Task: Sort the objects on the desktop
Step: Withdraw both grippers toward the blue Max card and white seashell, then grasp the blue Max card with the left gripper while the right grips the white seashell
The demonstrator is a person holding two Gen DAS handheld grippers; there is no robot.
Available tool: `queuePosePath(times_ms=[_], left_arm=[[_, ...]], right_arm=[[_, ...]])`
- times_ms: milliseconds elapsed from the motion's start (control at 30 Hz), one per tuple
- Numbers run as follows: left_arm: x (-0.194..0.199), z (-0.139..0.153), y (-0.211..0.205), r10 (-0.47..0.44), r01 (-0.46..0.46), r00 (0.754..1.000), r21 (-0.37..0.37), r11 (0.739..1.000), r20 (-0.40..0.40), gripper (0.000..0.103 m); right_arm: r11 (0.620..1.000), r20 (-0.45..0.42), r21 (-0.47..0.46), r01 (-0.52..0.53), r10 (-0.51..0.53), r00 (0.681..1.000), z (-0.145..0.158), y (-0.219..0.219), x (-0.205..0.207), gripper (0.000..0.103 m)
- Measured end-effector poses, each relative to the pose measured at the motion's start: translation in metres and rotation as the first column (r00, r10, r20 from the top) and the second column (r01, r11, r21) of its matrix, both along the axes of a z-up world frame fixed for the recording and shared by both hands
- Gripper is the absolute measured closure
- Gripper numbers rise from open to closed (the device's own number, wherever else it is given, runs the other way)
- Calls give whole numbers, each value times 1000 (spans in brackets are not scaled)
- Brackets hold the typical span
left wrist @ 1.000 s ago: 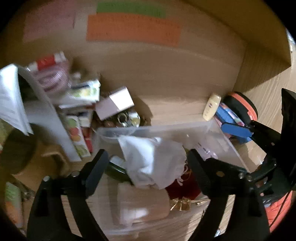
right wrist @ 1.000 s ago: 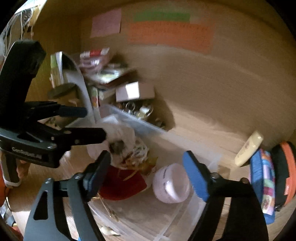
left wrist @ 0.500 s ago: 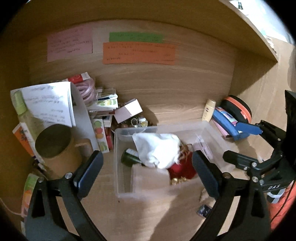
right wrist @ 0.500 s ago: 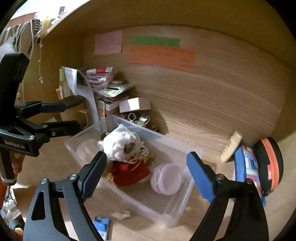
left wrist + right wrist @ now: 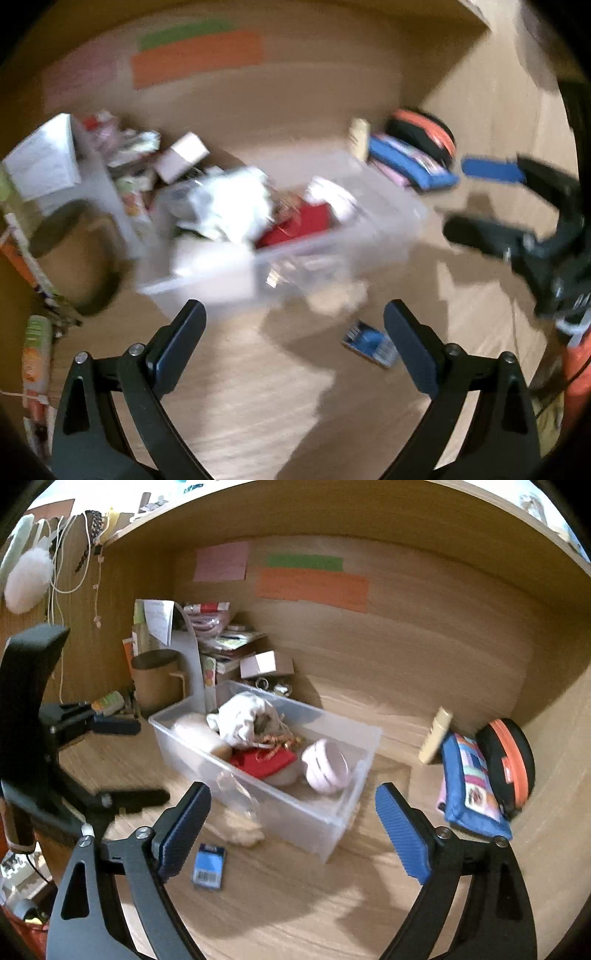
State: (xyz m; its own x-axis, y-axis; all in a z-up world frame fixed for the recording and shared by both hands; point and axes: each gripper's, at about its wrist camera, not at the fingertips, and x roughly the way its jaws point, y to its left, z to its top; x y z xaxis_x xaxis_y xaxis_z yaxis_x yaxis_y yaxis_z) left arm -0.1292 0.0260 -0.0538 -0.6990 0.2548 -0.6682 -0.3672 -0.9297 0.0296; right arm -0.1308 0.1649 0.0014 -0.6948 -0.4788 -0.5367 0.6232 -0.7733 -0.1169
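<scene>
A clear plastic bin (image 5: 354, 734) stands on the wooden desk, also in the blurred left wrist view (image 5: 388, 229). It holds a white cloth bundle (image 5: 243, 718), a red pouch (image 5: 264, 762) and a pink round case (image 5: 327, 764). A small blue card pack (image 5: 208, 864) and a crumpled cream scrap (image 5: 245, 832) lie on the desk in front of the bin. My left gripper (image 5: 293, 332) is open and empty, back from the bin. My right gripper (image 5: 291, 823) is open and empty, above the desk before the bin.
A brown cylinder cup (image 5: 155, 679), papers and stacked boxes (image 5: 229, 646) crowd the back left. A cream tube (image 5: 436, 734), a blue pencil case (image 5: 469, 779) and a black and orange case (image 5: 509, 760) sit at the right. Coloured notes (image 5: 314, 585) hang on the back wall.
Both grippers have pulled back and up from the bin, so the desk in front with the blue card pack comes into view. Both stay open and empty. The left view is motion-blurred.
</scene>
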Motion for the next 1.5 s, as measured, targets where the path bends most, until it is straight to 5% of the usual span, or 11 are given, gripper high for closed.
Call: queuePosePath(times_ms=[367, 533, 1000, 1367, 1500], left_arm=[[-3, -48, 40, -110, 115, 979, -22, 993, 171, 6], [-4, -53, 52, -160, 169, 966, -30, 985, 204, 37], [-6, -54, 42, -171, 176, 969, -16, 984, 178, 51], [12, -40, -13, -49, 40, 993, 84, 996, 108, 51], [17, -35, -31, -16, 5, 996, 132, 991, 84, 51]], right_arm=[[999, 61, -18, 36, -35, 998, -19, 27, 3, 13], [999, 90, -36, 29, -26, 996, -26, 31, 0, 13], [999, 167, -39, -16, 22, 986, -45, 13, -11, 13], [996, 276, 37, -77, 64, 959, -71, -26, -31, 16], [991, 293, 86, -98, 69, 954, -79, -48, -35, 28]])
